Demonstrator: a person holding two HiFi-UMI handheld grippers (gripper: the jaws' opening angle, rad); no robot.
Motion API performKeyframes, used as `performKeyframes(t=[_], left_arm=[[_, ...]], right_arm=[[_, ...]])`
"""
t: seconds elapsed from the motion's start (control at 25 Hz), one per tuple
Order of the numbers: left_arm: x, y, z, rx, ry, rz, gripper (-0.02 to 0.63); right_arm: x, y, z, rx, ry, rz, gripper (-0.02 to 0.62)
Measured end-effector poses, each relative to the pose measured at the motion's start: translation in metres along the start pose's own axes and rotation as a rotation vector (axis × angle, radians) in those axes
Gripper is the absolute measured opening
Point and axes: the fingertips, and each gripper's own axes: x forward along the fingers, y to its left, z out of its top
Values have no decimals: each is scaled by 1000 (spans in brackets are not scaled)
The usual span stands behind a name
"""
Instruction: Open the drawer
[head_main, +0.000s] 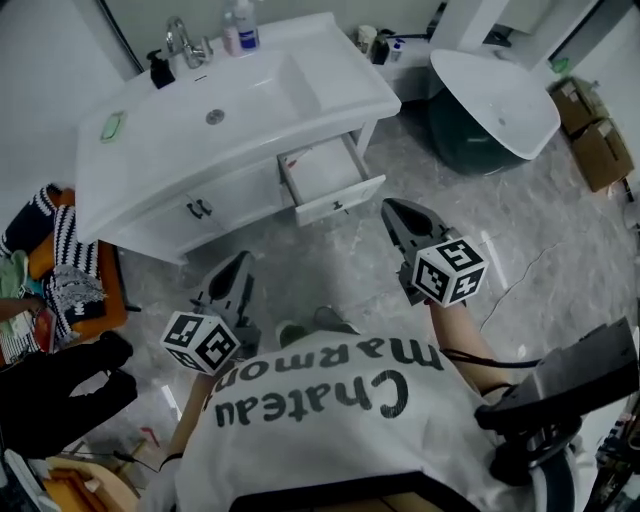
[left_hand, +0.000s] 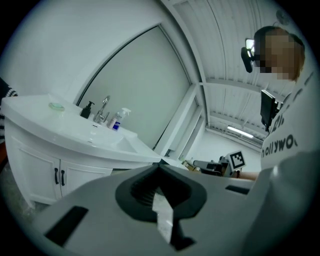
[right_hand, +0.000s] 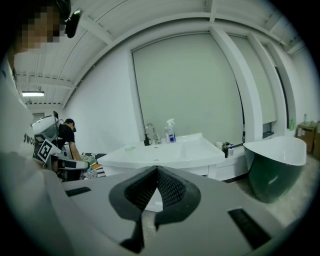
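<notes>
Grey floor (head_main: 330, 262); drawer (head_main: 326, 172) pulled out, white inside; left gripper (head_main: 240, 263) and right gripper (head_main: 393, 208) closed tip to tip

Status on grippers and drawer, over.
Left gripper shut, empty. Right gripper shut, empty. Drawer stands pulled out, neither gripper touching it. Nothing seen blocking it.

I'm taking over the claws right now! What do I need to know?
Left claw: shut, nothing in it, away from the sink cabinet.
Right claw: shut, empty, touching nothing; it is the claw nearer the drawer.
Drawer: at the cabinet's right end in the head view, pulled out with its inside showing.
Done: the drawer looks open.
Left: probably nothing, unless it should come out farther.
</notes>
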Motion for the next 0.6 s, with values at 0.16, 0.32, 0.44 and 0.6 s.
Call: performKeyframes(t=[0.16, 0.32, 0.44, 0.6], left_arm=[[3, -9, -11, 2, 16, 8, 9], [3, -15, -16, 4, 22, 14, 9], [4, -16, -17, 10, 25, 13, 9], [3, -16, -17, 3, 26, 9, 9]], right_arm=[[-5, -8, -7, 23, -1, 1, 11], [-7, -10, -8, 5, -1, 9, 11], [-8, -10, -6, -3, -9, 11, 11], [-8, -8, -8, -16, -2, 13, 11]])
